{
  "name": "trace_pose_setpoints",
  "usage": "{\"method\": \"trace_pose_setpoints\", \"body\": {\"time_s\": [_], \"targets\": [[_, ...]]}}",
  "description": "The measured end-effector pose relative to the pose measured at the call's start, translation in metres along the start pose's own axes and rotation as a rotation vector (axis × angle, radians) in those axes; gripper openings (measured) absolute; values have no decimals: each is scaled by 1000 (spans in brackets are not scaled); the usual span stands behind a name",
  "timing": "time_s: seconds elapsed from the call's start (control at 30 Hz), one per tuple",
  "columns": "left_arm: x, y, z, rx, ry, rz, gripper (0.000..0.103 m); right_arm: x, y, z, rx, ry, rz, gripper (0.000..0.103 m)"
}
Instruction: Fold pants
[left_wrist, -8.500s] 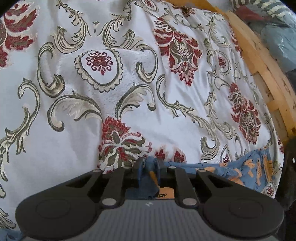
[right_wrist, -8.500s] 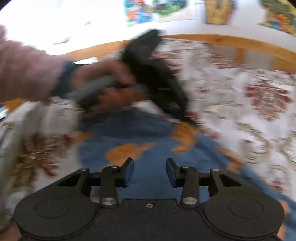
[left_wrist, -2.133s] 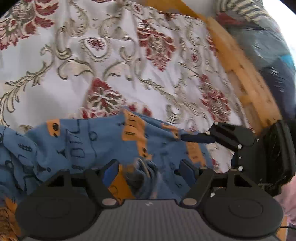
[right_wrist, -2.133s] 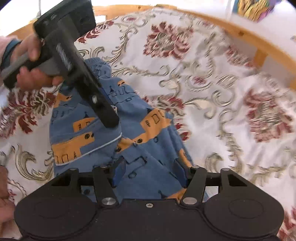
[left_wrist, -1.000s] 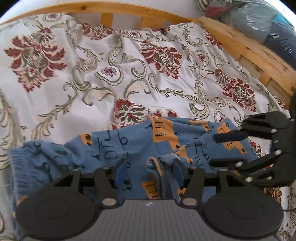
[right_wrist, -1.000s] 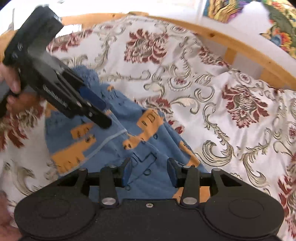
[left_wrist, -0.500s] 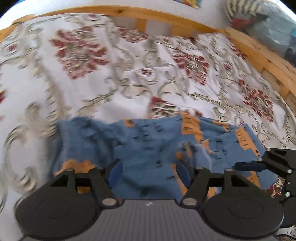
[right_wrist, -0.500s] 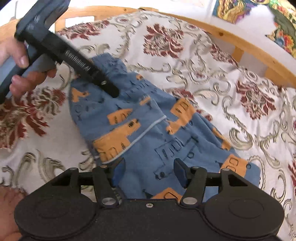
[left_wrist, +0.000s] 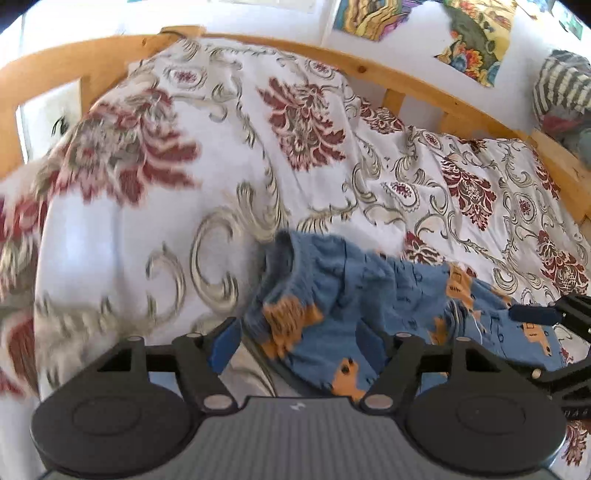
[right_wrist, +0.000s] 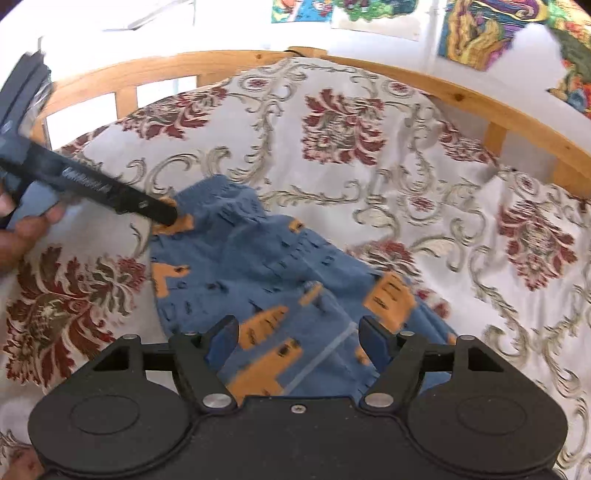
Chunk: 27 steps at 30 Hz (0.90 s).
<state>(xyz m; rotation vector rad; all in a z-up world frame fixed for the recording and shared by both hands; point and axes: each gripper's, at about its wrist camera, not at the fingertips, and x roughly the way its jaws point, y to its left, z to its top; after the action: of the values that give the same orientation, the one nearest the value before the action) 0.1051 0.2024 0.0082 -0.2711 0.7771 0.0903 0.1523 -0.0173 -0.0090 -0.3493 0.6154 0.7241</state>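
The blue pants (right_wrist: 266, 266) with orange house prints lie bunched on the flowered bedspread; they also show in the left wrist view (left_wrist: 354, 295). My left gripper (left_wrist: 299, 341) is open, its fingers on either side of the pants' left end, and it holds nothing. In the right wrist view the left gripper (right_wrist: 162, 216) reaches in from the left to the pants' far corner. My right gripper (right_wrist: 299, 338) is open above the near part of the pants. The right gripper's fingertips (left_wrist: 532, 314) show at the right edge of the left wrist view.
The white bedspread (left_wrist: 229, 155) with red flowers and grey scrolls covers the bed. A wooden rail (right_wrist: 461, 96) runs round the far side. Colourful pictures (right_wrist: 476, 29) hang on the wall. Bundled clothes (left_wrist: 565, 96) lie at the far right.
My left gripper has let go of the pants and moved left along them to their end. My right gripper has opened wider over the pants. The pants lie flatter.
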Motion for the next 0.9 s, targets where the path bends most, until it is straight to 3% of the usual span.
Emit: {"method": "trace_pose_setpoints", "body": {"time_s": [0.13, 0.2, 0.33, 0.47, 0.57, 0.6, 0.7, 0.83, 0.9], "targets": [[20, 8, 18, 11, 93, -35, 79, 19, -3, 22, -85, 2, 24, 74], [30, 16, 20, -36, 142, -54, 68, 34, -16, 36, -93, 11, 50, 74], [35, 22, 16, -68, 161, -64, 54, 67, -51, 77, 30, 43, 261, 73], [38, 25, 13, -67, 173, -60, 43, 105, -54, 116, 110, 82, 447, 73], [39, 29, 15, -86, 182, -37, 32, 140, -41, 135, 125, 163, 515, 73], [38, 31, 15, -102, 183, -40, 32, 150, -35, 138, 110, 196, 519, 70], [37, 33, 14, -130, 187, -44, 33, 168, -24, 138, 95, 256, 521, 24], [36, 28, 10, -131, 199, -81, 55, 163, -24, 136, 111, 190, 527, 16], [40, 25, 9, -121, 200, -67, 56, 154, -28, 136, 127, 134, 538, 14]]}}
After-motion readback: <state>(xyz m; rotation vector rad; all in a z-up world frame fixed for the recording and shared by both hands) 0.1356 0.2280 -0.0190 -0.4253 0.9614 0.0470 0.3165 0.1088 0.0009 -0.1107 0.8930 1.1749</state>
